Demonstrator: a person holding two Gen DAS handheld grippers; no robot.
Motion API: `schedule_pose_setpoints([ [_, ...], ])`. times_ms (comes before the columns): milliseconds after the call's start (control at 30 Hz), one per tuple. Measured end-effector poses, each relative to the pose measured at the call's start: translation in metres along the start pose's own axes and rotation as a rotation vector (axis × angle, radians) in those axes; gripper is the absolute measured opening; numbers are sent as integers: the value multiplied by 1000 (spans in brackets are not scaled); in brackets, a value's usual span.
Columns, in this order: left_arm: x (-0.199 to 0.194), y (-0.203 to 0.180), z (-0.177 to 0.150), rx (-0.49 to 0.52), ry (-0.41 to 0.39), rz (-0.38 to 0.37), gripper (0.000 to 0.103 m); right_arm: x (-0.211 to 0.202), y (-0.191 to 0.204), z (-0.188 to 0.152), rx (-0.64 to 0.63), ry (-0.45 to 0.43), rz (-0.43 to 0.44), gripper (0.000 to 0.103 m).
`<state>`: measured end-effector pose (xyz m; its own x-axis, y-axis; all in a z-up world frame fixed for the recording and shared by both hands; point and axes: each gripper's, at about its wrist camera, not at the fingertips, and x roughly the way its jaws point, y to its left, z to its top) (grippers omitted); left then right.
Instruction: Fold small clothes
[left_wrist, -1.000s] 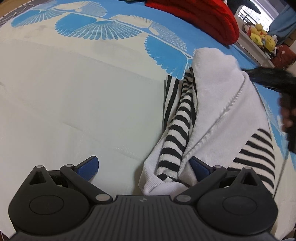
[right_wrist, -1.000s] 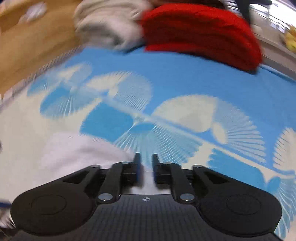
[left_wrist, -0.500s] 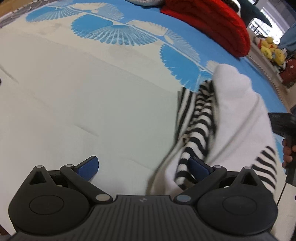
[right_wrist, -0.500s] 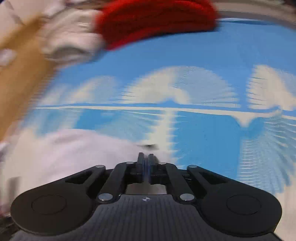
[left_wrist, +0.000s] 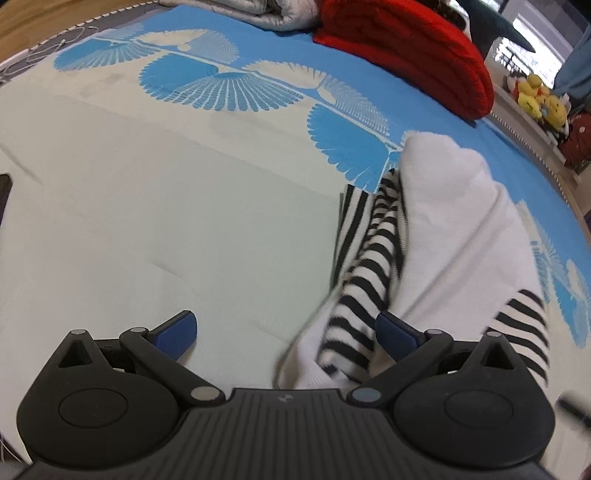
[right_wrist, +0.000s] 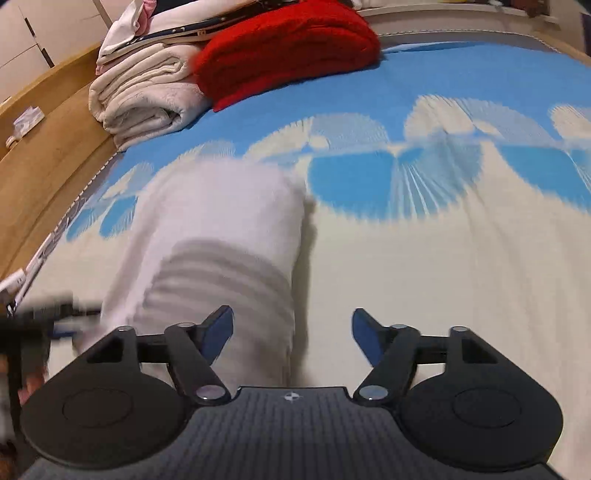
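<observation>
No readable text, label, brand name or number appears in either view. The only sign is a small round emblem split into quarters, printed at the centre of the ribbed black body of the left gripper (left_wrist: 286, 334), just behind its spread jaws, and the same emblem at the same spot on the right gripper (right_wrist: 292, 334). Small pale objects on the wooden ledge (right_wrist: 44, 147) far ahead and to the left of the right gripper may carry print, but they are too small and blurred to read.
</observation>
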<state>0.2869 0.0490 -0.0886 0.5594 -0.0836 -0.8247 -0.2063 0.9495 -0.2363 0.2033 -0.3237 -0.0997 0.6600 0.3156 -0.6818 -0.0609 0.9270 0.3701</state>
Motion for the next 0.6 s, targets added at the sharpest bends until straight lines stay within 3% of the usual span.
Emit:
schedule_pose_setpoints([
  [133, -39, -2, -24, -52, -24, -61, 103, 1, -7, -29, 75, 80, -35, 75],
  [300, -75, -15, -61, -96, -5, -157, 103, 3, -27, -22, 94, 39, -74, 78],
  [433, -68, -22, -74, -148, 71, -188, 103, 4, -44, 4, 135, 26, -68, 80],
  [533, -52, -21, -77, -190, 91, -186, 103, 8, -55, 36, 86, -15, -66, 86],
  [600, -38, -16, -75, -252, 120, -196, 103, 19, -55, 59, 25, 6, -42, 87],
])
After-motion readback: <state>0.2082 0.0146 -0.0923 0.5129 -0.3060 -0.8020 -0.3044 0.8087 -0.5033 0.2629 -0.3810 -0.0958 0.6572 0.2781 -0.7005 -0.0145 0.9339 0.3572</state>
